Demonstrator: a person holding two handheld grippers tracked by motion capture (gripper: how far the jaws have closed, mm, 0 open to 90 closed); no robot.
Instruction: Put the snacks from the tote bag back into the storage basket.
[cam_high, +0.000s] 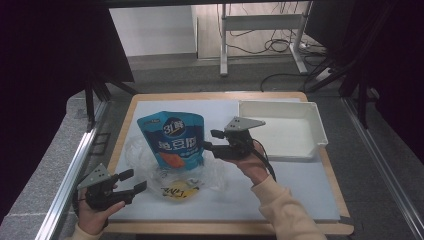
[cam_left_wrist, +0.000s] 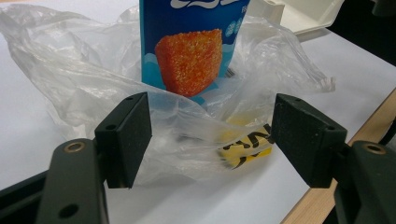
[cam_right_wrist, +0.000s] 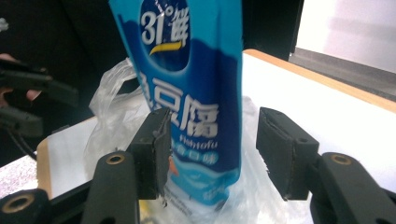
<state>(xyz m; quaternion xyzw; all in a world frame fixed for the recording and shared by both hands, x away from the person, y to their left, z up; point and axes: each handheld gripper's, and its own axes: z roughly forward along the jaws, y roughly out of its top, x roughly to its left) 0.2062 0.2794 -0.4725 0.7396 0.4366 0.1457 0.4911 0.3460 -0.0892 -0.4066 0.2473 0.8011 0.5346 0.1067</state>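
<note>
A blue snack pouch (cam_high: 175, 140) printed with an orange cube stands upright inside a crumpled clear plastic bag (cam_high: 145, 160). A yellow packet (cam_high: 177, 190) lies in the bag in front of it. My right gripper (cam_high: 210, 140) is at the pouch's right edge and is open. In the right gripper view the pouch (cam_right_wrist: 196, 93) stands between the spread jaws, close to the left pad with a gap at the right one. My left gripper (cam_high: 132, 182) is open at the bag's front left. Its jaws frame the bag (cam_left_wrist: 70, 70) and the yellow packet (cam_left_wrist: 247, 144) without touching them.
A white tray (cam_high: 320, 130) sits at the table's back right. A white mat (cam_high: 300, 185) covers the wooden table, whose front edge runs just past the yellow packet. Dark curtains flank both sides.
</note>
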